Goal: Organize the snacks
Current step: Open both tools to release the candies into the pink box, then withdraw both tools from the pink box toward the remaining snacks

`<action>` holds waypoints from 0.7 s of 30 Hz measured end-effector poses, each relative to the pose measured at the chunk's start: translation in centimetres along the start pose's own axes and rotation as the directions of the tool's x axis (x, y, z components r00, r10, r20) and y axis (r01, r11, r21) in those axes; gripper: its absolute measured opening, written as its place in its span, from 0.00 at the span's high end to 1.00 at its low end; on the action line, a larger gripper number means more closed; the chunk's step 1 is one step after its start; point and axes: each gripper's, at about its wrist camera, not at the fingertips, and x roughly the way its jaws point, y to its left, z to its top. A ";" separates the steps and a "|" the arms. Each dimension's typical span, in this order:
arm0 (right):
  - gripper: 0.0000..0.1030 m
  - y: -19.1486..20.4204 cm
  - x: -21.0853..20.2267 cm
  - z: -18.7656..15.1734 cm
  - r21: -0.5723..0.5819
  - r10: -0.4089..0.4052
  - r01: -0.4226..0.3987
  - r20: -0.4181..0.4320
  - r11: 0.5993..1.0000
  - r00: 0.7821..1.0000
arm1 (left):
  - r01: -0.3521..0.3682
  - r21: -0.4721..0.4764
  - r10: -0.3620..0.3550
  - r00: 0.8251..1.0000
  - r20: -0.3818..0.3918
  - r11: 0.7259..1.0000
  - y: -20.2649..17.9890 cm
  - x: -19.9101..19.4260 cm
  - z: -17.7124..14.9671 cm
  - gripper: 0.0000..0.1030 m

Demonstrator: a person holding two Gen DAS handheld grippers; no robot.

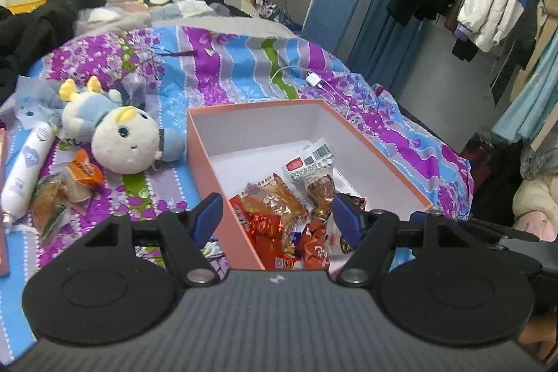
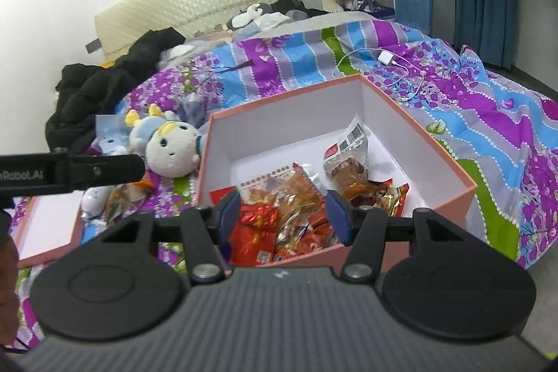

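Pink card box (image 2: 436, 162), white inside, crinkly foil snack packets (image 2: 279, 197) heaped at its near end.
Left gripper (image 1: 277, 215) and right gripper (image 2: 283, 215) hover wide open, holding nothing, above the floral quilt (image 1: 226, 75).

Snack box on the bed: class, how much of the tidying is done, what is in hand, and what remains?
Done: several packets already lie in the pink box, among them a barcode-labelled packet. In hand: nothing; the left tool and right tool hang open over the box. Left: two snack packets on the quilt beside the plush toy, and the lid lying apart.
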 end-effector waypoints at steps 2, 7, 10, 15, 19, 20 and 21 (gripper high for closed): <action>0.45 0.5 -0.9 -0.5 -0.006 0.008 -0.008 0.006 1.000 1.000 | -0.008 0.003 0.008 1.000 0.014 1.000 0.0 -1.5 -0.7 0.28; 0.45 2.0 -3.1 -2.0 -0.018 0.033 -0.033 0.020 0.999 0.999 | -0.017 -0.012 0.017 0.999 0.040 1.000 0.4 -4.7 -2.7 0.28; 0.45 2.9 -4.1 -2.9 -0.027 0.048 -0.047 0.025 0.999 0.999 | -0.026 -0.016 0.027 0.998 0.049 1.000 0.7 -6.6 -4.0 0.28; 0.45 4.4 -5.4 -4.6 -0.033 0.072 -0.072 0.019 0.997 0.997 | -0.049 -0.030 0.050 0.997 0.053 0.998 1.3 -9.3 -6.3 0.28; 0.45 5.4 -6.5 -5.8 -0.051 0.102 -0.101 0.020 0.994 0.995 | -0.078 -0.050 0.081 0.994 0.071 0.996 1.7 -11.5 -7.9 0.28; 0.45 5.8 -6.8 -6.0 -0.059 0.110 -0.109 0.020 0.992 0.994 | -0.087 -0.060 0.091 0.993 0.073 0.994 1.9 -12.0 -8.4 0.28; 0.45 6.0 -7.0 -6.3 -0.067 0.117 -0.116 0.019 0.991 0.993 | -0.094 -0.070 0.100 0.992 0.073 0.993 2.1 -12.4 -8.8 0.28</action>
